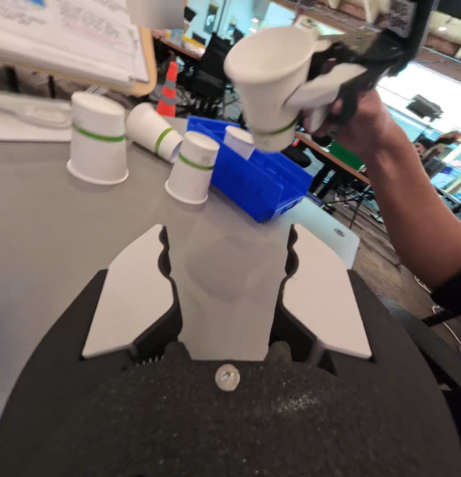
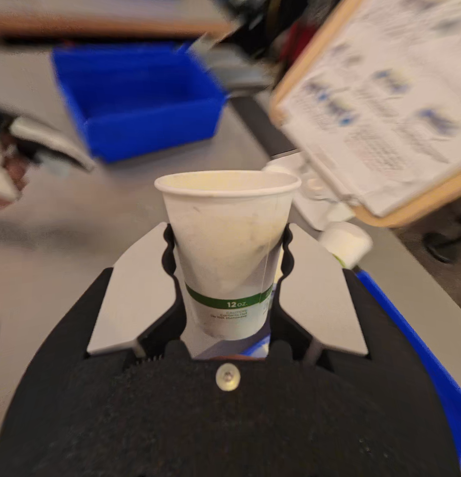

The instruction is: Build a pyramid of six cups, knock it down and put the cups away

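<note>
My right gripper [image 2: 227, 232] is shut on a white paper cup with a green band [image 2: 228, 245], held mouth away from the camera. In the left wrist view the same cup [image 1: 269, 85] hangs in the air in the right gripper [image 1: 299, 85], above a blue bin [image 1: 252, 178]. Another cup [image 1: 238, 140] sits upside down in that bin. On the grey table [image 1: 69, 232], two cups [image 1: 97, 139] [image 1: 192, 167] stand upside down and one [image 1: 153, 131] lies on its side. My left gripper [image 1: 228, 229] is open and empty above the table.
A clipboard with papers [image 1: 69, 38] leans at the back left; it also shows in the right wrist view [image 2: 379, 103]. An orange cone [image 1: 168, 90] stands behind the table. A person's forearm [image 1: 405, 180] reaches in from the right. The table's right edge [image 1: 351, 247] is near the bin.
</note>
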The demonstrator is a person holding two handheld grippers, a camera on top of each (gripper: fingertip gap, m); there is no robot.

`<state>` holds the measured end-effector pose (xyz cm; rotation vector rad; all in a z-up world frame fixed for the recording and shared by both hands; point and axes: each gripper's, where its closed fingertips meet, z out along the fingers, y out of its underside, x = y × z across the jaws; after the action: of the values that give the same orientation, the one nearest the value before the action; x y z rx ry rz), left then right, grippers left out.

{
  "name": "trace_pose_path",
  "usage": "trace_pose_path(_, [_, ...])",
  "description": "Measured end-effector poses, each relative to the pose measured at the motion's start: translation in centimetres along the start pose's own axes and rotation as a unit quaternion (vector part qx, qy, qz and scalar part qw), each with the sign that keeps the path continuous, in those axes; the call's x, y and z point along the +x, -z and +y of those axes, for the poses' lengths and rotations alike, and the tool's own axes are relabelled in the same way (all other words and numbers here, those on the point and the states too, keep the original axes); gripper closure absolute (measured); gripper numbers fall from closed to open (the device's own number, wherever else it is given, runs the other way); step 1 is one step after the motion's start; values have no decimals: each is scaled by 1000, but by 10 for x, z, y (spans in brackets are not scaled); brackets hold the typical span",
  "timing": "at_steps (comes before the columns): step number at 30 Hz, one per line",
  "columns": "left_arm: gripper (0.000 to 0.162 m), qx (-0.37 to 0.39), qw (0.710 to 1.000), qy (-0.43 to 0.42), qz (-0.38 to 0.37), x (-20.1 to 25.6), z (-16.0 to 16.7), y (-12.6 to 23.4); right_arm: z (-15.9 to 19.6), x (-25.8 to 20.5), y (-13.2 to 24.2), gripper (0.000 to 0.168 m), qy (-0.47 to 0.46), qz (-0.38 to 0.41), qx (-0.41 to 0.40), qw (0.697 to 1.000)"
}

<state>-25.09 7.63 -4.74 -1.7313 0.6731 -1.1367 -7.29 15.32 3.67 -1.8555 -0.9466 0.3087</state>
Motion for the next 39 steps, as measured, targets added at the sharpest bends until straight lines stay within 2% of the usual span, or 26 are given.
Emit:
trace_pose_path(2, [76, -20, 1000, 12, -18, -10, 21, 2, 10, 52, 31, 88, -68, 107, 93, 988])
trace_pose_path(4, [78, -32, 999, 21, -17, -14, 31, -1, 31, 96, 60, 88, -136, 186, 171, 958])
trace_pose_path(7, [78, -50, 998, 30, -1, -11, 40, -9, 71, 145, 85, 88, -183, 284, 233, 912])
trace_pose_path(12, [80, -76, 997, -6, -5, -6, 53, -14, 110, 188, 76, 88, -200, 363, 243, 877])
trace_pose_path(17, [81, -82, 997, -15, -1, -6, 54, -13, 140, 207, 41, 88, -231, 365, 166, 887])
trace_pose_path(22, [82, -88, 996, -11, 0, -11, 56, -14, 168, 200, 22, 87, -280, 322, 77, 901])
trace_pose_path(26, [82, -96, 995, -10, 4, -9, 59, -15, 178, 190, 26, 85, -294, 297, 44, 907])
trace_pose_path(29, [82, -102, 995, -17, 6, -7, 62, -16, 186, 176, 28, 77, -307, 259, 0, 916])
trace_pose_path(33, [82, -109, 994, -26, 7, -4, 65, -17, 189, 152, 41, 74, -286, 238, -51, 927])
trace_pose_path(35, [82, -112, 993, -24, 9, -4, 65, -17, 180, 137, 52, 76, -269, 244, -51, 930])
trace_pose_path(37, [83, -110, 994, -20, 6, -6, 65, -16, 149, 114, 63, 81, -224, 254, 1, 941])
trace_pose_path(39, [83, -109, 994, -17, 6, -8, 64, -16, 113, 69, 60, 84, -168, 221, 58, 959])
